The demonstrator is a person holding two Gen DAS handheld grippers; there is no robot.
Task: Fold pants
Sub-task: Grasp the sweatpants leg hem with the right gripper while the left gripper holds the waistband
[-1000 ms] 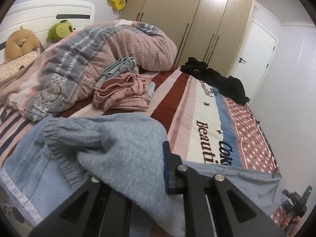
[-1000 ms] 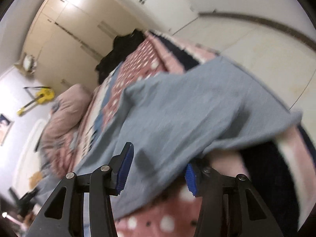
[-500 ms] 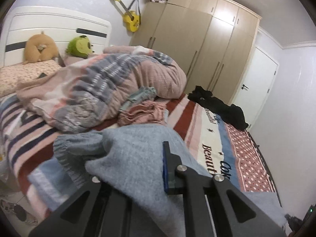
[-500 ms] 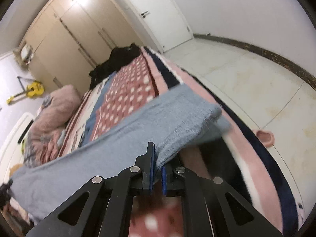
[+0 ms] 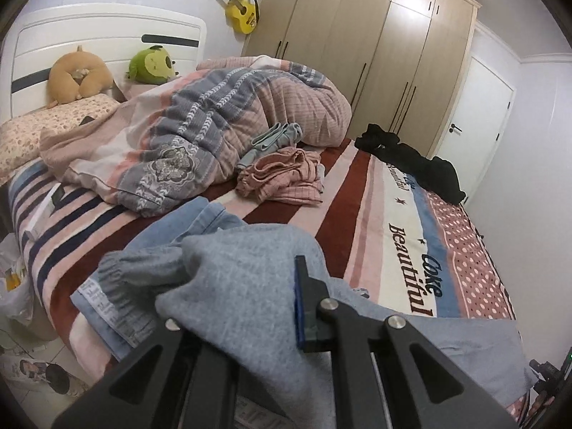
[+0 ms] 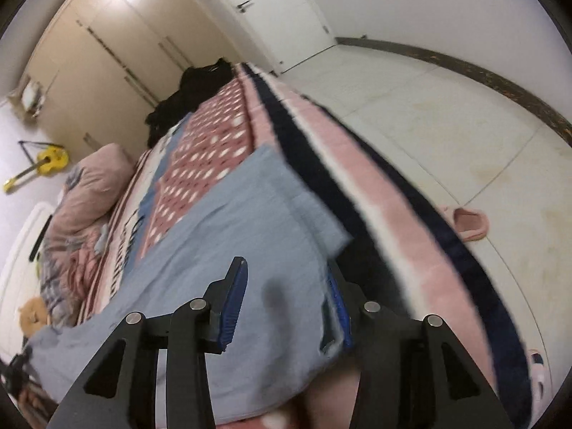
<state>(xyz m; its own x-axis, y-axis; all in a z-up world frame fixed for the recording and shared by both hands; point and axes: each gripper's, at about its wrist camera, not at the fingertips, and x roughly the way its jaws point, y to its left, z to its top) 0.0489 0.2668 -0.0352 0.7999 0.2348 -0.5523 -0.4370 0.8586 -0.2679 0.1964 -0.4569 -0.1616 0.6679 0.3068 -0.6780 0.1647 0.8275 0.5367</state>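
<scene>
Item 1: grey pants (image 5: 236,279), lying across the near edge of the bed (image 5: 361,193), spread from the near left to the near right of its striped and dotted cover; elastic waistband bunched at the left end.

Item 2: left claw (image 5: 243,307), closed tight on a raised fold of the pants near the waistband; cloth drapes over its left finger and hides it.

Item 3: right claw (image 6: 286,300), jaws partly apart, having just been opening; the pants' leg end lies between the blue pads (image 6: 234,300), and the view, blurred, shows no pinch.

Item 4: other goods on the bed: pink-and-grey quilt (image 5: 214,121) at the far left, pink folded garment (image 5: 282,178) beside it, black clothing (image 5: 414,157) at the far right.

Item 5: pink slipper (image 6: 468,223), on the floor right of the bed.
</scene>
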